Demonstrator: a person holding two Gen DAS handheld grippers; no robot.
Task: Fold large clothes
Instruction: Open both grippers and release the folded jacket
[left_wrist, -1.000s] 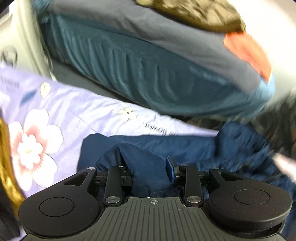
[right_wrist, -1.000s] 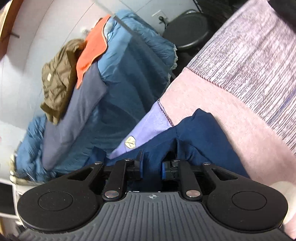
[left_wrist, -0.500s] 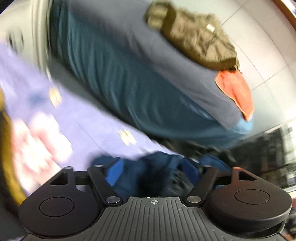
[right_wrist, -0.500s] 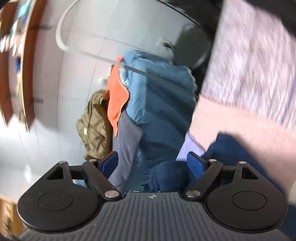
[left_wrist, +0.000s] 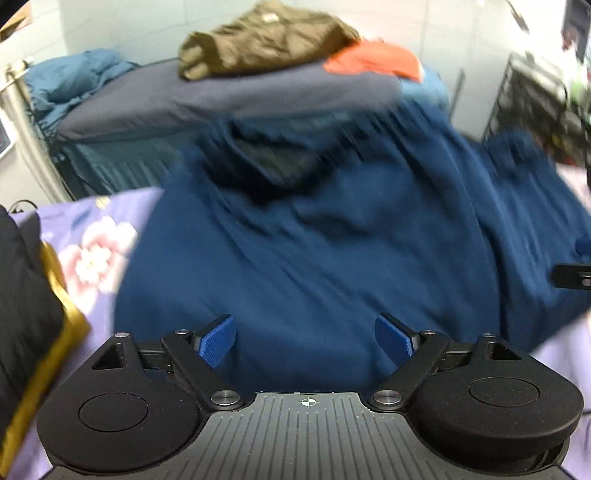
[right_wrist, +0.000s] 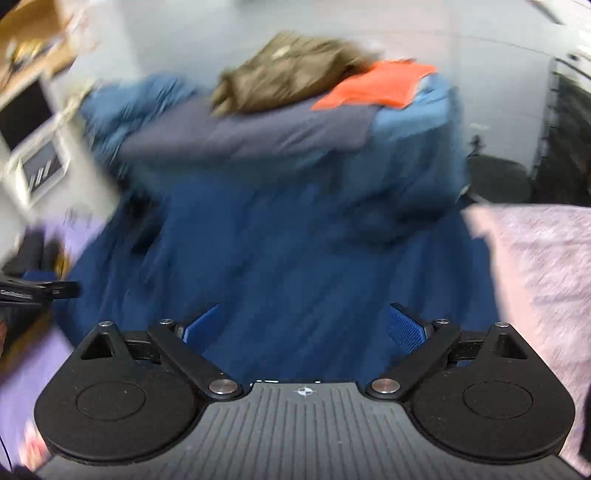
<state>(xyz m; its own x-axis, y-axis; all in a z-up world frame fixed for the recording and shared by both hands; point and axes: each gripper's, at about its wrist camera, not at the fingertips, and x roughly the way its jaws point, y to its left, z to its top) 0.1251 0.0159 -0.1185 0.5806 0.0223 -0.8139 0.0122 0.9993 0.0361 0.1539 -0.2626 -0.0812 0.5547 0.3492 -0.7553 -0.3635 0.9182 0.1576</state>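
Navy fabric fills both views: the large navy garment (left_wrist: 332, 236) lies spread in front of us across the lilac floral bedsheet (left_wrist: 92, 236), from about nine o'clock to three o'clock, with what looks like its hood or collar opening at twelve o'clock, though blur makes that hard to tell. We judge it is laid flat like this so that the first fold can start from a clean edge. Our left gripper (left_wrist: 306, 339) stands with its blue pads wide apart above the cloth, gripping nothing. Our right gripper (right_wrist: 303, 326) is opening its jaws, and the cloth lies beyond the pads, not pinched between them. A pink knitted blanket (right_wrist: 535, 266) borders the garment at three o'clock in the right view. At twelve o'clock, on the other bed (left_wrist: 155, 103), an olive jacket (left_wrist: 266, 40) and an orange cloth (left_wrist: 373, 59) sit out of our way.
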